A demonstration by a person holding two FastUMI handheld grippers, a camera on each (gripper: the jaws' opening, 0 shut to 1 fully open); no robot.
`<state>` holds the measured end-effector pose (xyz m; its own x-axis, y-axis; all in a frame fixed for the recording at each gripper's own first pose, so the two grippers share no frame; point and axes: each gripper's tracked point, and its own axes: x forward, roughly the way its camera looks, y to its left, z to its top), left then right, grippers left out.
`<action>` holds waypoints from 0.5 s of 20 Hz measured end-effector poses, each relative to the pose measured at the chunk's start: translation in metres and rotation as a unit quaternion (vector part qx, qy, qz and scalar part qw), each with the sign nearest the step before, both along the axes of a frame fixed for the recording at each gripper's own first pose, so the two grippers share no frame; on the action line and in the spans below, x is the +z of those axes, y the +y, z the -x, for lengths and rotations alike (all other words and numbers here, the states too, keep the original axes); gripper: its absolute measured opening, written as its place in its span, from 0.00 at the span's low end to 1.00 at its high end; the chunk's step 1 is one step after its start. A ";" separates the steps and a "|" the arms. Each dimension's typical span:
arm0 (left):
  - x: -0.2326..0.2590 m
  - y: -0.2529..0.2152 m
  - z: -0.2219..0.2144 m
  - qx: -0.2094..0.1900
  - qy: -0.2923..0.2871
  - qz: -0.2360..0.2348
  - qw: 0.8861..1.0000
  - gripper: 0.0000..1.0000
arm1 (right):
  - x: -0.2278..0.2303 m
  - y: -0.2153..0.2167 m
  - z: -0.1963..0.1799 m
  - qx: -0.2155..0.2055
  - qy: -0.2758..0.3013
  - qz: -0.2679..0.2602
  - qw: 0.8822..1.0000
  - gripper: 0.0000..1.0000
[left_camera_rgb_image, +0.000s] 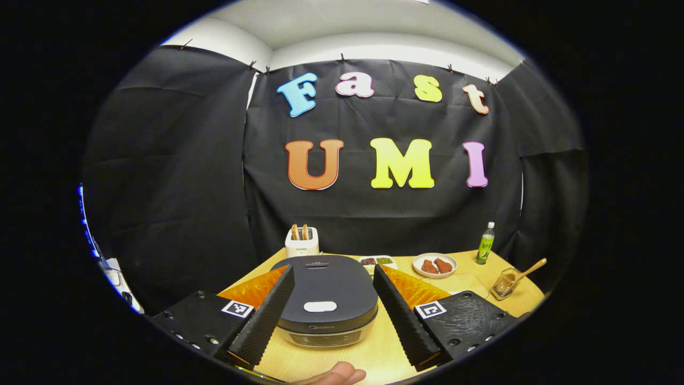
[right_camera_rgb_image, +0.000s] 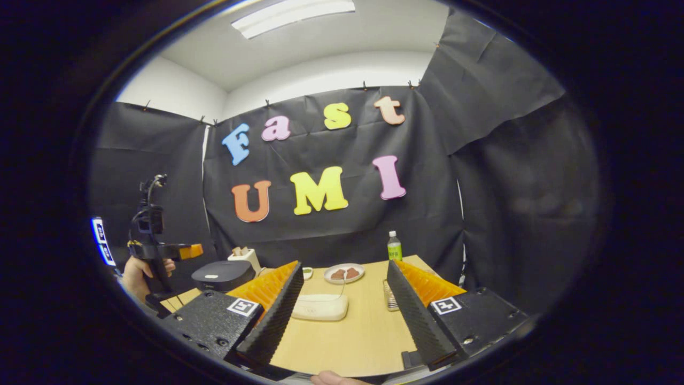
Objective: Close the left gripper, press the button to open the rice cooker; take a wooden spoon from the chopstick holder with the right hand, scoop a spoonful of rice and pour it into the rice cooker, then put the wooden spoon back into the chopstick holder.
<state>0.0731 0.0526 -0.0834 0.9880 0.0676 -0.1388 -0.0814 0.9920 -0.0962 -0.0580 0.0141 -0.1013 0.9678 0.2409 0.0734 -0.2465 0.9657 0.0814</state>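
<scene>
The dark rice cooker (left_camera_rgb_image: 326, 289) stands shut on the wooden table, its white lid button (left_camera_rgb_image: 319, 306) facing up. My left gripper (left_camera_rgb_image: 333, 271) is open, one finger on each side of the cooker and above it. At the table's right, the wooden spoon (left_camera_rgb_image: 528, 269) leans in the chopstick holder (left_camera_rgb_image: 504, 284). My right gripper (right_camera_rgb_image: 344, 266) is open and holds nothing, above the table over a cream rice dish (right_camera_rgb_image: 319, 308). In the right gripper view the holder (right_camera_rgb_image: 390, 297) is partly hidden by a finger. Far left there are the cooker (right_camera_rgb_image: 223, 275) and the hand-held left gripper (right_camera_rgb_image: 184, 250).
A white toaster (left_camera_rgb_image: 302, 243) stands behind the cooker. A plate with meat (left_camera_rgb_image: 435, 264), a small side dish (left_camera_rgb_image: 377, 261) and a green bottle (left_camera_rgb_image: 485, 243) line the table's back. A thumb (left_camera_rgb_image: 336, 374) shows at the near edge.
</scene>
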 end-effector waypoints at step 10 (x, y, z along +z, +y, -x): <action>0.029 -0.047 0.100 -0.020 -0.029 -0.006 0.999 0.95 | 0.021 0.000 -0.016 -0.017 0.009 0.039 0.999 0.99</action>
<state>-0.0269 0.0052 -0.0547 0.9963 0.0291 -0.0813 -0.0362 0.9955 -0.0878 -0.0420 0.0146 -0.0802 0.9765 0.2120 0.0382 -0.2126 0.9771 0.0105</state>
